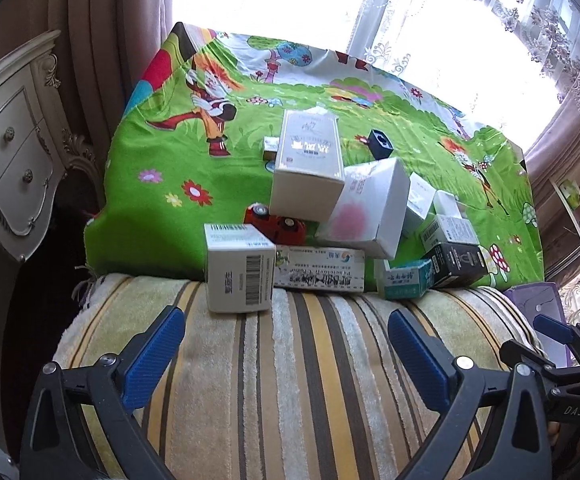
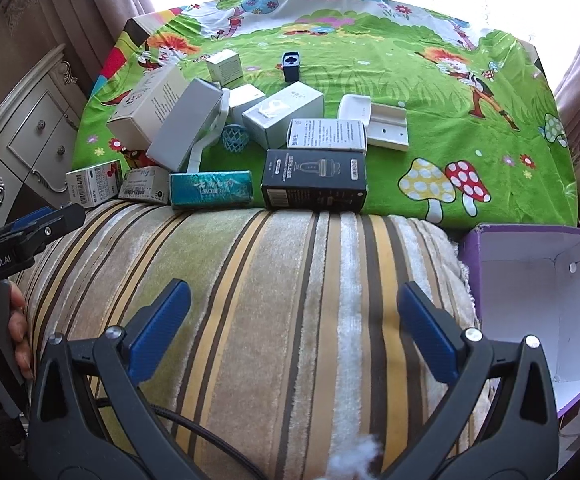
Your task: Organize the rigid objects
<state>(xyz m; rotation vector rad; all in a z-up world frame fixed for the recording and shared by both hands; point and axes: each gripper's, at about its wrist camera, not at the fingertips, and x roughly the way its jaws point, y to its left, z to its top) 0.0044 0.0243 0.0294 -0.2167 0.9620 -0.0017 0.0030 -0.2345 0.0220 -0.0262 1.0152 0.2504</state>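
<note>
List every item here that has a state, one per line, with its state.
left gripper: open, holding nothing
right gripper: open, holding nothing
purple box: open, nothing visible inside
black carton: closed, lying flat
teal carton: closed, lying flat
dresser drawers: shut

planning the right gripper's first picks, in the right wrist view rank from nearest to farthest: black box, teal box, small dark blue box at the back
1. Black box, just ahead of the right gripper, at the striped cushion's far edge.
2. Teal box, same front row, off to the left.
3. Small dark blue box, upright, far back on the green cloth.
</note>
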